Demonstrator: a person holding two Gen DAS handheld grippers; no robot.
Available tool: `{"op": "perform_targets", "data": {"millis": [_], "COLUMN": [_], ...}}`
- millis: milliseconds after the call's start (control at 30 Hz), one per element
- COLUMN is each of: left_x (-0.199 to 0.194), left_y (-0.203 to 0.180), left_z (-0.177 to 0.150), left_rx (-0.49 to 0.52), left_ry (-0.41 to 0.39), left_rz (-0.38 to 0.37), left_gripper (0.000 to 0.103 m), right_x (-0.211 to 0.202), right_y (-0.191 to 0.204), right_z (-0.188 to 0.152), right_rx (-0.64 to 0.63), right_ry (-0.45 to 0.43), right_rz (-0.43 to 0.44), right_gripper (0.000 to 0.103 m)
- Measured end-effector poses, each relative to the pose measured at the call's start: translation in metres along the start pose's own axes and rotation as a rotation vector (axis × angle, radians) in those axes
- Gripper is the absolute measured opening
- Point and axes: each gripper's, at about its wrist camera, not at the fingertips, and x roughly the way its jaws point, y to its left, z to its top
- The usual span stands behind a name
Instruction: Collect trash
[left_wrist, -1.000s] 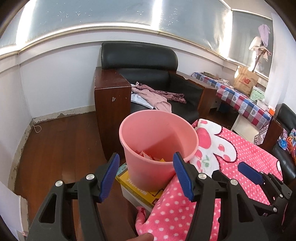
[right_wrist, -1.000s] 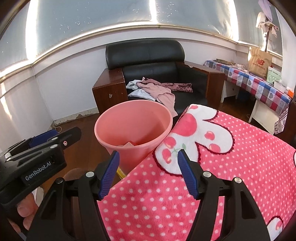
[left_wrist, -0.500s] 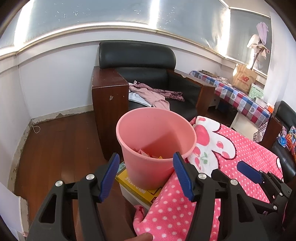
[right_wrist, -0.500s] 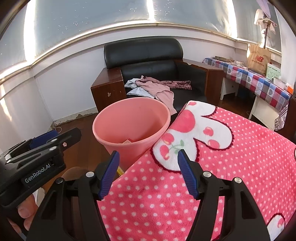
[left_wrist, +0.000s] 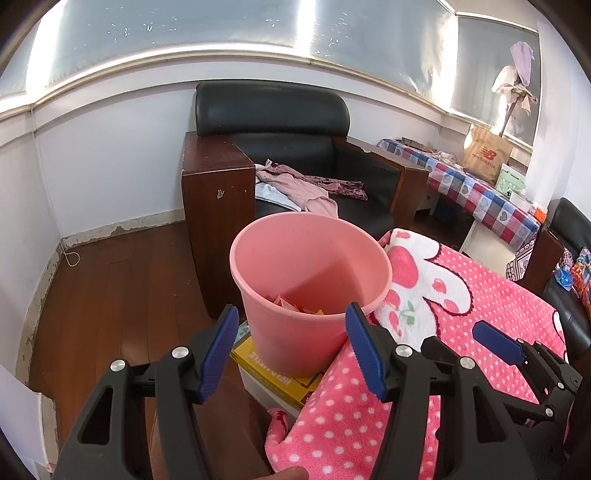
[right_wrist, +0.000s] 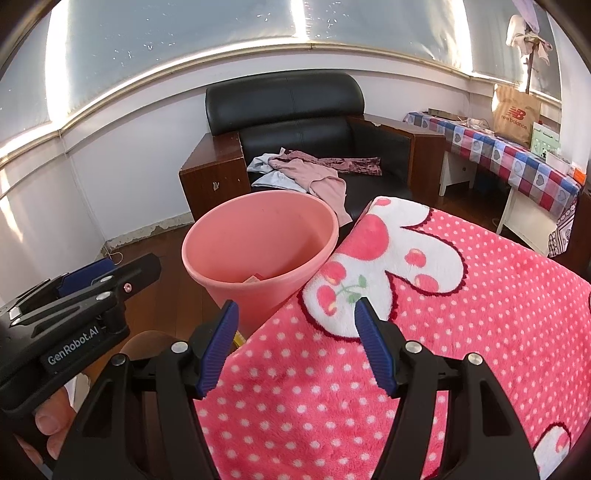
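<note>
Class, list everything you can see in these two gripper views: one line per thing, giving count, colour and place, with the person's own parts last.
bin: one, pink, beside the blanket, on a box.
trash: some scraps, orange and pink, inside the bin.
box: one, yellow and white, under the bin.
blanket: one, pink with white dots, covering the near surface.
armchair: one, black, by the wall.
clothes: several, pink and pale blue, on the armchair seat.
paper bag: one, brown, on the checked table.
left gripper: black, blue pads, open, empty.
right gripper: black, blue pads, open, empty.
</note>
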Motion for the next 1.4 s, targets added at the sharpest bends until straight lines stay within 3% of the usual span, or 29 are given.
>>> {"op": "perform_targets", "data": {"millis": [1400], "left_x": [0.0053], "left_y": [-0.0034], "left_z": [-0.0054], "left_rx": [0.017], "left_ry": [0.007], "left_rz": [-0.007], "left_gripper": [0.06], "right_x": [-0.0003], "right_y": [-0.0026], "right_z": [-0.001], "right_rx": [-0.001], "right_ry": [-0.004], "right_rz": [-0.003], "right_gripper": [0.066]}}
